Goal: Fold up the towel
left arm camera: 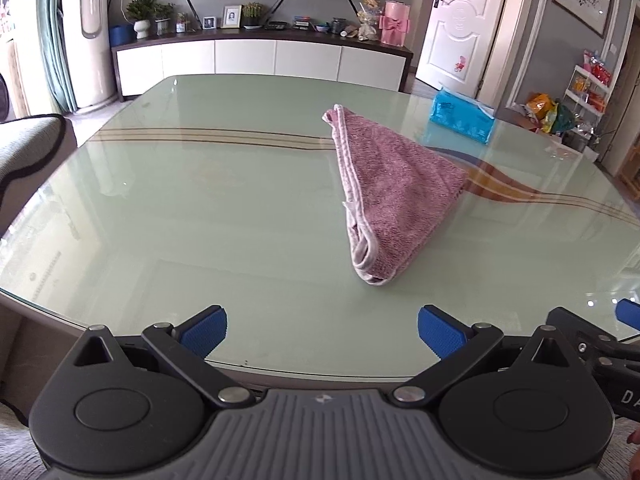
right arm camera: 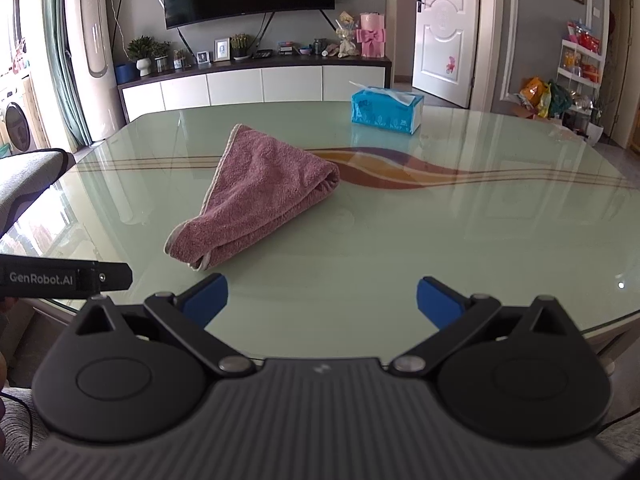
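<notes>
Your towel lies folded into a rough triangle on the glass worktop, toward the middle, its pale hem running along one long edge and curling round the near corner. The fold on its far side is thick and rounded. Nothing touches it.

Your left gripper sits at the near edge of the worktop with its blue fingers spread wide and holding nothing; the towel is ahead of it and to its right, well apart. Your right gripper is also at the near edge, fingers wide and holding nothing, with the towel's near corner just ahead of its left finger.

Beyond the towel, a blue tissue box stands near the far edge of the worktop.
</notes>
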A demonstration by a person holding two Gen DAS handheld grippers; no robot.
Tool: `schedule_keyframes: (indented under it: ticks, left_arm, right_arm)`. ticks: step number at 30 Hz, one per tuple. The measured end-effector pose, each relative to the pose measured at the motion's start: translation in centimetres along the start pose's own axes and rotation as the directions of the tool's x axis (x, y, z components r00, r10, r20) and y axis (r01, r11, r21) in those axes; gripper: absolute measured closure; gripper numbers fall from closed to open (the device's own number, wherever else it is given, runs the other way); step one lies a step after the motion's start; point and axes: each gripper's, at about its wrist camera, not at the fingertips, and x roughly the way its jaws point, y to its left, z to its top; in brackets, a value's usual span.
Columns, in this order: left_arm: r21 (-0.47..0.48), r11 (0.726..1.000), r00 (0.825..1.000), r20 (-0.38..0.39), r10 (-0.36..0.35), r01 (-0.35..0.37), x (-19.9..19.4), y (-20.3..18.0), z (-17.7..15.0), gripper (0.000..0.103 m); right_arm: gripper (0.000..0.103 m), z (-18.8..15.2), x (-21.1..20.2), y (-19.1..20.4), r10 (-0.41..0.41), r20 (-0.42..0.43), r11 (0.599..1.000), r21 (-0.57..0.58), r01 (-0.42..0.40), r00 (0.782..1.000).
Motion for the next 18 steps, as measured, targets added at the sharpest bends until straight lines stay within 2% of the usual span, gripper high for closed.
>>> schedule_keyframes:
  ticks: [10, 18]
  left_arm:
    - [0.007, 1.000, 1.000, -0.011, 0.000, 0.000, -0.22, -0.17, 0.16, 0.001]
    - [0.048, 0.998, 0.999, 0.029, 0.039, -0.040, -0.50, -0.85, -0.08, 0.002]
  right_arm:
    - [0.000, 0.14, -0.02, -0.20, -0.001, 0.009, 1.000, 0.001, 0.001, 1.000]
    - [0.000, 0.08, 0.12, -0.27, -0.002, 0.008, 1.000, 0.010, 0.002, 1.000]
